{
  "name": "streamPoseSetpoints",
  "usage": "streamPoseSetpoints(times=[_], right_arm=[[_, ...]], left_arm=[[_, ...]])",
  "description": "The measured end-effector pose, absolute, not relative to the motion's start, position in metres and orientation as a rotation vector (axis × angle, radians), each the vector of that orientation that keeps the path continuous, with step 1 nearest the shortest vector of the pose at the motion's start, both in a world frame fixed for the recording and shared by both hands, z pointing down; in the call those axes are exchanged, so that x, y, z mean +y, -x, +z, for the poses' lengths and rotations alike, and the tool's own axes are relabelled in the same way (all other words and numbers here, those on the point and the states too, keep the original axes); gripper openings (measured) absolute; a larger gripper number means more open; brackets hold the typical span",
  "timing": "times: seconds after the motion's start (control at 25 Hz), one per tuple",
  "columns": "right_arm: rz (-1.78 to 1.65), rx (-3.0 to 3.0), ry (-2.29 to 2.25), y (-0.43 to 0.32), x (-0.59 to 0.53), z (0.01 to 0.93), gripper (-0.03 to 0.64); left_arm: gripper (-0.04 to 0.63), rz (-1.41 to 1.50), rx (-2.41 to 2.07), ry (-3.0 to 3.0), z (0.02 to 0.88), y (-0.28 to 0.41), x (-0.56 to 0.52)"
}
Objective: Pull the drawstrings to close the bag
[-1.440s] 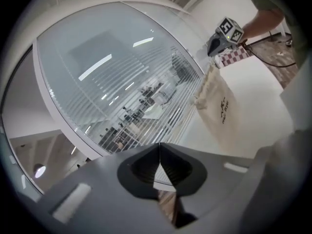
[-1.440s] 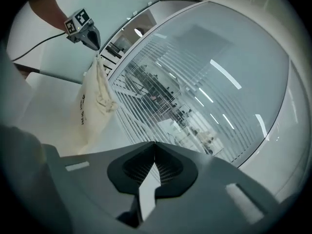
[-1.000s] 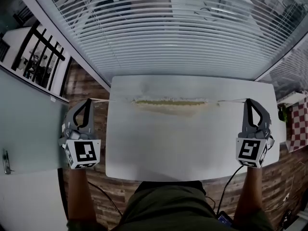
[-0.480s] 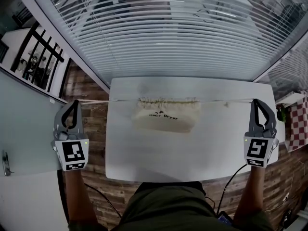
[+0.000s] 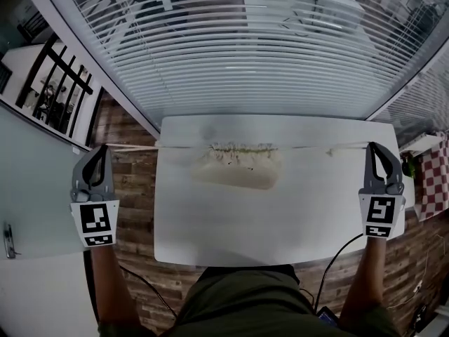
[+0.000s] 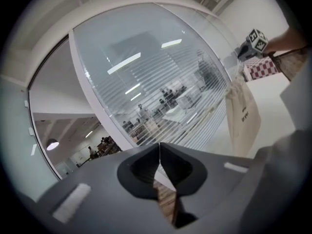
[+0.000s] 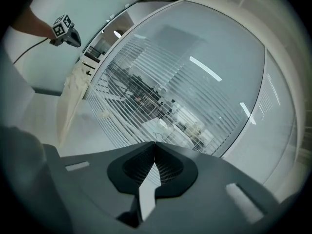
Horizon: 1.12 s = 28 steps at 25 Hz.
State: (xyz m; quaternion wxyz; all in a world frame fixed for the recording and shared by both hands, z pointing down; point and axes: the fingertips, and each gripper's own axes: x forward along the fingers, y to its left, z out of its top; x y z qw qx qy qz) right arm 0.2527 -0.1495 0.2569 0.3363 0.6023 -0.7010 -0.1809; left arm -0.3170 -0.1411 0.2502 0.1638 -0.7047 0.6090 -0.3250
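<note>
A cream cloth bag (image 5: 242, 168) lies at the far middle of the white table (image 5: 280, 220), its mouth (image 5: 242, 148) bunched into tight gathers. One drawstring (image 5: 133, 146) runs taut to my left gripper (image 5: 98, 149), held off the table's left edge. The other drawstring (image 5: 326, 147) runs taut to my right gripper (image 5: 379, 147) at the right edge. Both grippers are shut on their strings. From the left gripper (image 6: 159, 147) I see the bag (image 6: 242, 116) and the other gripper's marker cube (image 6: 257, 39). From the right gripper (image 7: 155, 145) the bag (image 7: 73, 96) shows side-on.
A curved glass wall with white slatted blinds (image 5: 245, 48) stands just behind the table's far edge. Wooden floor (image 5: 140, 188) shows to the left, a red checked cloth (image 5: 438, 177) to the far right. A black cable (image 5: 333, 265) hangs below the right gripper.
Both grippers have moved outward, the left one more. The strings have pulled tighter and the bag's mouth has gathered narrower.
</note>
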Motion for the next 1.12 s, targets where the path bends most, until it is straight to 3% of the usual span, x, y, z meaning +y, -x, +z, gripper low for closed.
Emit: streamPoseSetpoints(times=[0.4, 1.12], right_arm=[[-0.493, -1.984, -1.61, -0.238, -0.148, 0.233, 0.015], [-0.464, -1.973, -1.6, -0.239, -0.149, 0.241, 0.015]], left_arm=[[0.012, -0.72, 1.725, 2.008, 0.203, 0.292, -0.145], [0.012, -0.75, 1.729, 2.027, 0.209, 0.291, -0.143]])
